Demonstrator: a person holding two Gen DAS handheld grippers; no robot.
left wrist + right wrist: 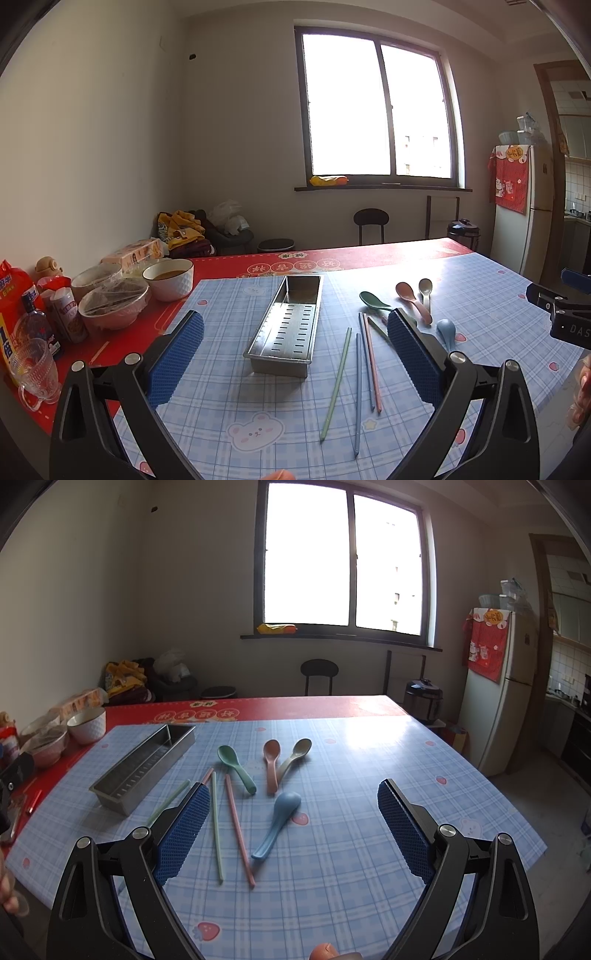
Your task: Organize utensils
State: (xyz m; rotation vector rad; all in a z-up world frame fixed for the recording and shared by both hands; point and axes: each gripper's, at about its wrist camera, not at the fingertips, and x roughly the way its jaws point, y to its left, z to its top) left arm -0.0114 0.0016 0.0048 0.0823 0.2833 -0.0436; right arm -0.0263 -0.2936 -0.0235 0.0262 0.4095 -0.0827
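A steel utensil tray (286,325) (144,762) lies empty on the blue checked mat. Right of it lie several coloured chopsticks (364,373) (236,827) and spoons: green (373,300) (234,762), pink (412,299) (272,766), beige (425,291) (293,758) and blue (445,332) (277,823). My left gripper (295,350) is open and empty, hovering before the tray. My right gripper (293,827) is open and empty, above the blue spoon and chopsticks. Its body shows at the right edge of the left wrist view (565,314).
Bowls (168,282), covered dishes (112,306), a glass mug (33,369), a bottle (38,325) and snack packets crowd the table's left side on the red cloth (295,707). A fridge (506,686) stands at the right, a stool (319,674) beyond the far edge.
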